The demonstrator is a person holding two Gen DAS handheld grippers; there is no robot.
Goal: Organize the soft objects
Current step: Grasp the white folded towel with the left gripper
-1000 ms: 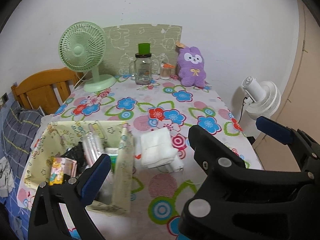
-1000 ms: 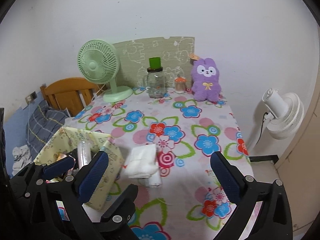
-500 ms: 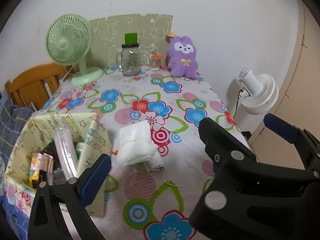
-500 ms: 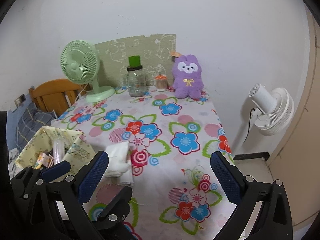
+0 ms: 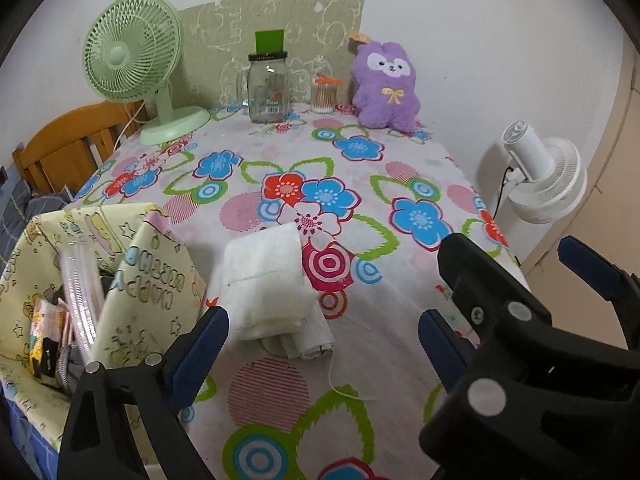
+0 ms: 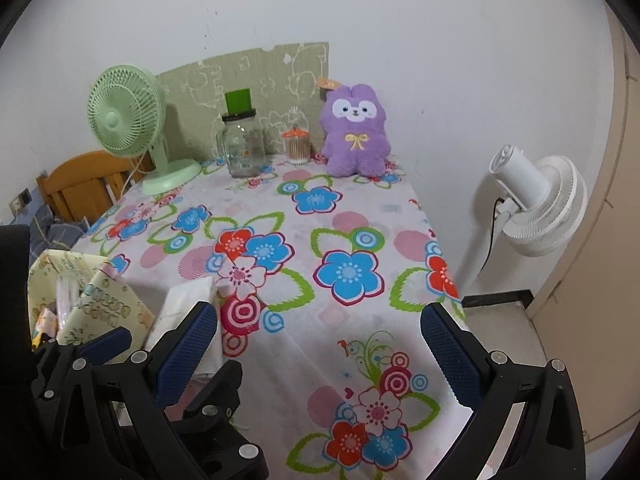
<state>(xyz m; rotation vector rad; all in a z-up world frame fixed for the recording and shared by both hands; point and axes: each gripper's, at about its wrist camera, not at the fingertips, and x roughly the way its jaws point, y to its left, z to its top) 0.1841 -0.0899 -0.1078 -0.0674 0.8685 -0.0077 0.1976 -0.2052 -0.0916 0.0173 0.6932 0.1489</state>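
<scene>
A folded white cloth lies on the flowered tablecloth, just right of a yellow patterned fabric box. A purple plush bunny sits upright at the table's far edge; it also shows in the right wrist view. My left gripper is open and empty, hovering above the near part of the table just in front of the cloth. My right gripper is open and empty over the table's near right part. The cloth is partly hidden behind my right gripper's left finger.
The yellow box holds several packets and a clear tube. At the back stand a green desk fan, a glass jar and a small cotton swab container. A white floor fan stands right of the table. A wooden chair is at left.
Both grippers have shifted right and forward along the table. The cloth and box have slid leftward in both views, and the cloth now sits nearer the left gripper's fingers. Both stay open.
</scene>
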